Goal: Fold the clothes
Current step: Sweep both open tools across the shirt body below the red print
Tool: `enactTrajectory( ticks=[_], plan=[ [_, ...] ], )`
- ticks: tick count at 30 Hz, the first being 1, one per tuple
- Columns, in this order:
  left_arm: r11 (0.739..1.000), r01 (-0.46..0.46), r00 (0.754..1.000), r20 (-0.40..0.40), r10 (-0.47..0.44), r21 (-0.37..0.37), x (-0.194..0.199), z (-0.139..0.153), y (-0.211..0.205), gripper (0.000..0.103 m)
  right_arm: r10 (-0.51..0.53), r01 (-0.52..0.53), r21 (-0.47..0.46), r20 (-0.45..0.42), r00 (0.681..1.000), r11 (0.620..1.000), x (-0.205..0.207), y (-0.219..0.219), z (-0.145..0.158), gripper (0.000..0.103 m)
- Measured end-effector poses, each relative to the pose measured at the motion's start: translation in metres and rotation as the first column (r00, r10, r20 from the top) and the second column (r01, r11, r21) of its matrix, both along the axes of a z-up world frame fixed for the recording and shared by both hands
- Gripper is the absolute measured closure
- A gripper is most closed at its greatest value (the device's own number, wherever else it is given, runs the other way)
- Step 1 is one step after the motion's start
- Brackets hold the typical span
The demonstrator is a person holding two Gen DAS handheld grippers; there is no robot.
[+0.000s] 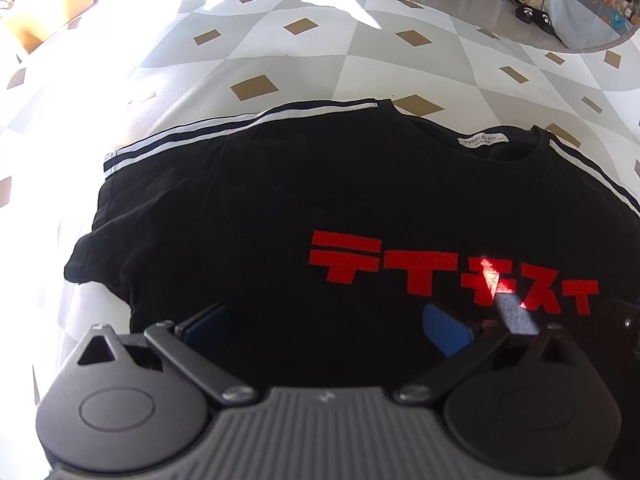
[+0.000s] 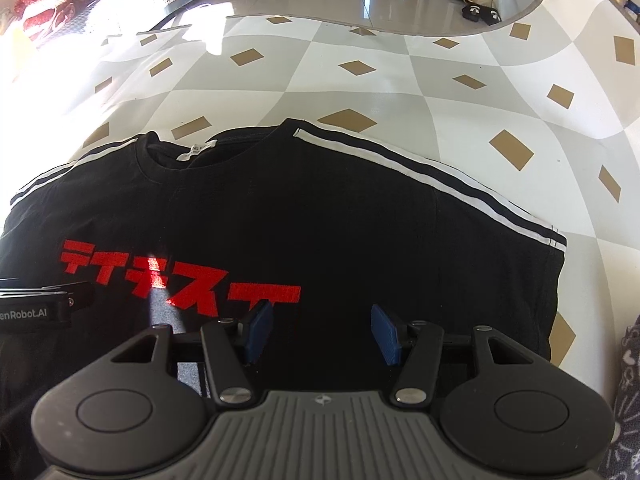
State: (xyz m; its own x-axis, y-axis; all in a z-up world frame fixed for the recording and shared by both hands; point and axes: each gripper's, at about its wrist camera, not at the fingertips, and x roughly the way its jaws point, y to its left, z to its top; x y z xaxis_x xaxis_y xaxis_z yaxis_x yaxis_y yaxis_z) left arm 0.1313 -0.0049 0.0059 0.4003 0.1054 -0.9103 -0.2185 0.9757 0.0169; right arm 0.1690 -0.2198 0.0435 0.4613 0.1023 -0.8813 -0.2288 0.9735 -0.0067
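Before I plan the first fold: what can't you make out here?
- T-shirt hem: hidden in both views by the left gripper and right gripper.
- Neck label text: too small.
- Whether the pads touch cloth: unclear.
- Left sleeve's lower edge: lost in glare, left view.

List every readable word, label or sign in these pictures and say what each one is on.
"enRobot.AI", cut off at the picture's edge: on the left gripper, seen from the right wrist.
Red Japanese katakana, starting "テイ": printed on the black T-shirt; the middle characters are washed out by glare.
Neck label: print too small to read.
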Motion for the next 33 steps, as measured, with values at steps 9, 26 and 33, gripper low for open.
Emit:
enactTrajectory(
  ticks=[9,26,33],
  plan=[
    [0.999,0.046,0.998,-0.031,-0.046,0.01,-0.016,-0.008,-0.014,0.0,0.023,-0.024,-0.031,-0.013,1.0,0.999,-0.019,0.001,0.002,0.051],
    [0.999,-0.051,0.998,-0.02,0.051,-0.01,-0.025,-0.009,0.023,0.0,-0.07,0.069,-0.03,-0.05,0.996,0.997,-0.005,-0.027,-0.011,0.044],
    [0.999,-0.053,0.999,0.002,0.053,-0.006,-0.032,-0.009,0.031,0.0,-0.058,0.057,-0.035,-0.038,0.998,0.998,-0.007,-0.027,-0.012,0.044]
  ],
)
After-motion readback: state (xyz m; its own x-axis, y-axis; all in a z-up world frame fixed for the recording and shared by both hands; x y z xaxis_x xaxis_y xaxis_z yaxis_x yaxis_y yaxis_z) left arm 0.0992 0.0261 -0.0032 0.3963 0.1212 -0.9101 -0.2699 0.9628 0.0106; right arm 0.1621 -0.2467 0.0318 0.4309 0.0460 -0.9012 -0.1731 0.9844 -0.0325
